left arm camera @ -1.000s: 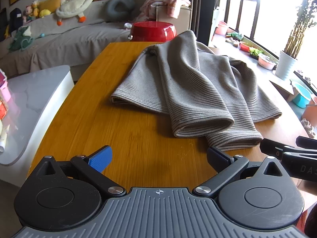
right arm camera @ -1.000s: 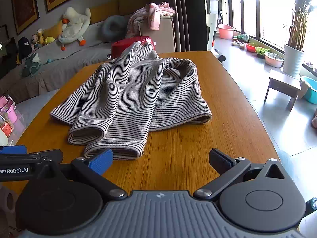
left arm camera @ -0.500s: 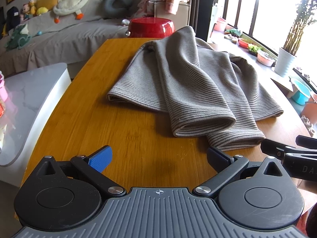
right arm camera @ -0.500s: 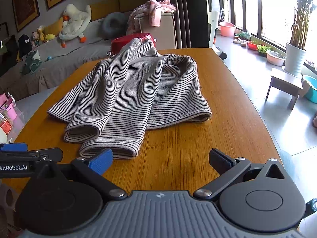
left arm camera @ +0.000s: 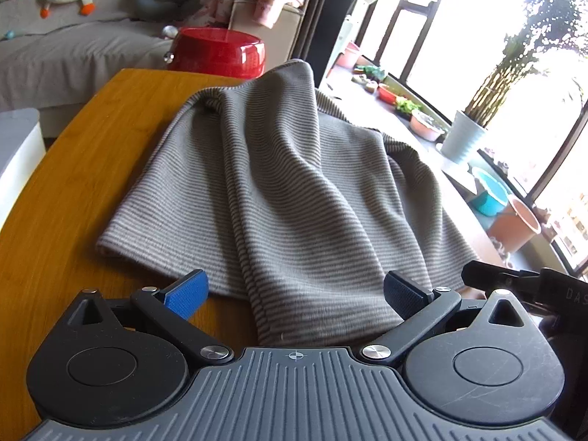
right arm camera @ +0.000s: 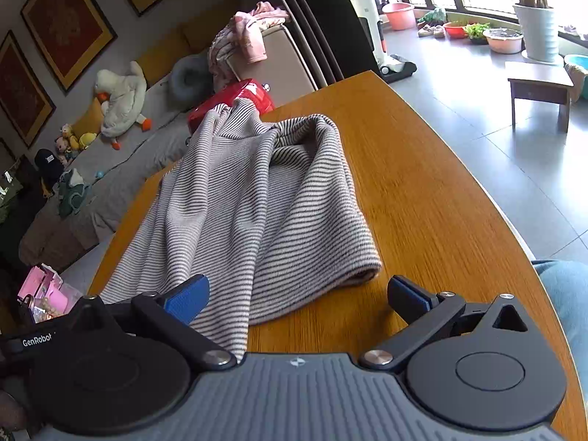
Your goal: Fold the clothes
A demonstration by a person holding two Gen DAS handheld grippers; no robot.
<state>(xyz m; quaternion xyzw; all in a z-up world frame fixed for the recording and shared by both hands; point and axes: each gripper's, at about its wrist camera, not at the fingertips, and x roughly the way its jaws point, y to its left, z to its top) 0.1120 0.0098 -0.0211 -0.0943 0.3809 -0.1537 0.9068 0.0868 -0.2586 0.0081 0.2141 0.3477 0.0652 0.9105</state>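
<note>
A: Item one, left hand-held gripper (left arm camera: 296, 292). State?

B: Fingers spread wide, gripping nothing. The near hem of the sweater (left arm camera: 294, 198) lies between them, over the desk (left arm camera: 55, 202).

A: Right hand-held gripper (right arm camera: 297, 294)?

B: Also spread. Its blue left pad (right arm camera: 185, 299) sits over a sweater fold; its right pad is above bare wood. No grasp.

A: Sweater, location?

B: Grey-striped knit, folded lengthwise on the desk, running from the near edge to the far end, where it touches or overlaps a red tub (left arm camera: 220, 49).

A: Entries unique to the left view?

B: The right gripper's black arm at the right edge, a turquoise basin (left arm camera: 488, 196), a terracotta pot (left arm camera: 518, 226), and a white planter (left arm camera: 461, 136) by the window.

A: Unique to the right view?

B: Framed pictures (right arm camera: 68, 24) on the wall, a plush duck (right arm camera: 123, 101) seen whole on the sofa, a low stool (right arm camera: 540, 86), a pink box (right arm camera: 46, 288) at left, and a blue-clad leg (right arm camera: 569, 294) at right.

A: Legible writing?

B: "GenRobot" on the black part at the right view's left edge; "DAS", cut off, on the arm in the left view.
</note>
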